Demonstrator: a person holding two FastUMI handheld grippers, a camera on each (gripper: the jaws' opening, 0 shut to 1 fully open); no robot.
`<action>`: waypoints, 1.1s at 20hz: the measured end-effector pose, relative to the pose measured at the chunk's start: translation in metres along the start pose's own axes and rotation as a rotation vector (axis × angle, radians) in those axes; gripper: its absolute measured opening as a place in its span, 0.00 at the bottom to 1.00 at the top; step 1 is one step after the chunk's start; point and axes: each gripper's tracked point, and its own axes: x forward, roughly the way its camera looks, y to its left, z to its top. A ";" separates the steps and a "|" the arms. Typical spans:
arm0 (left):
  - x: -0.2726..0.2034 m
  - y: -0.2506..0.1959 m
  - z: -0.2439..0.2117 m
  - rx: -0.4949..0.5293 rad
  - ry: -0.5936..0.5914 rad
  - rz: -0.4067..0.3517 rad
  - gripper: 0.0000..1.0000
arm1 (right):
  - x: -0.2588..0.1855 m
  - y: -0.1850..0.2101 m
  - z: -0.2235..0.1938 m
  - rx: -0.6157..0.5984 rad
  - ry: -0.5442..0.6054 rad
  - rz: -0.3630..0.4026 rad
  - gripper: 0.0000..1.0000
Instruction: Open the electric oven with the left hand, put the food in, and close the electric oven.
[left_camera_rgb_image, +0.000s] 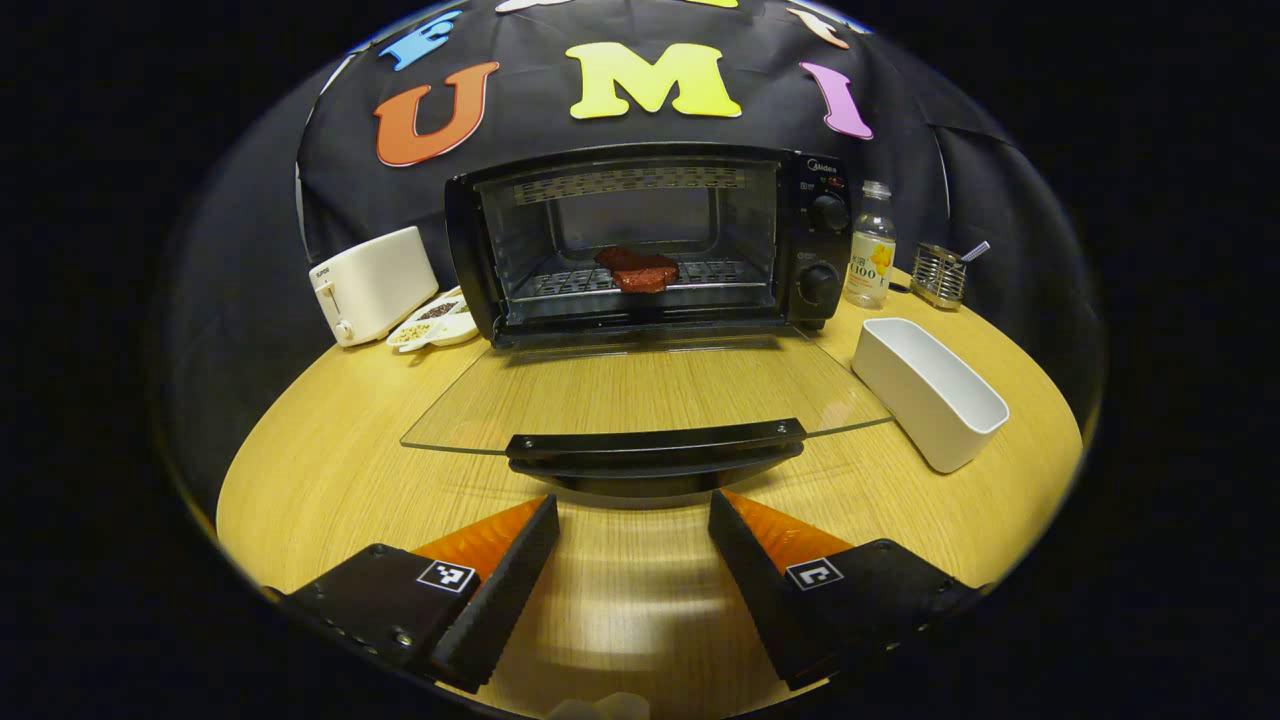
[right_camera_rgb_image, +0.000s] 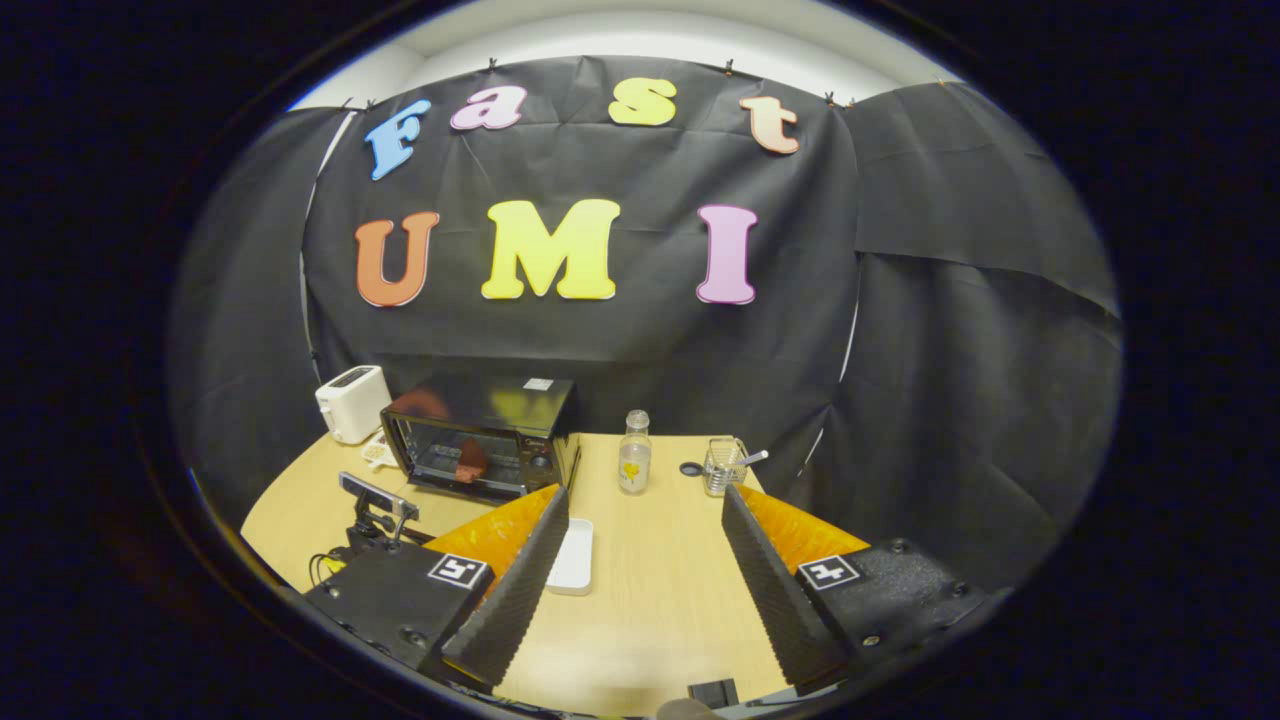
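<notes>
Already the food (left_camera_rgb_image: 638, 270) lies on the rack inside the electric oven (left_camera_rgb_image: 650, 240), whose glass door (left_camera_rgb_image: 640, 395) hangs fully down and flat over the table (left_camera_rgb_image: 330, 470), its dark handle (left_camera_rgb_image: 655, 450) pointing at the left gripper (left_camera_rgb_image: 633, 520). That gripper hovers just short of the handle with its fingers spread wide and nothing between them. By the look of it, opening and loading are done and only the closing is left: lifting the door by its handle and swinging it up. In the right gripper view, the right gripper (right_camera_rgb_image: 645, 515) hangs high and well back from the oven, its fingers likewise parted and empty. The table is pale wood grain with a rounded front edge. A white toaster (left_camera_rgb_image: 370, 283) and a small divided dish (left_camera_rgb_image: 435, 325) sit to the oven's left; a clear bottle (left_camera_rgb_image: 870, 245) and a wire holder (left_camera_rgb_image: 940, 275) stand to its right, with a long white tray (left_camera_rgb_image: 930, 390) nearer the front. Black cloth closes off the booth behind
</notes>
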 end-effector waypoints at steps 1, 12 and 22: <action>0.001 -0.001 -0.001 -0.001 0.002 -0.003 0.97 | 0.000 -0.001 -0.002 0.004 0.006 -0.005 0.98; -0.006 0.000 0.021 0.015 -0.022 -0.031 0.97 | 0.001 0.003 -0.008 0.047 0.017 -0.013 0.98; -0.015 0.006 0.088 0.017 -0.126 -0.038 0.97 | -0.004 -0.001 -0.012 0.082 0.002 -0.021 0.98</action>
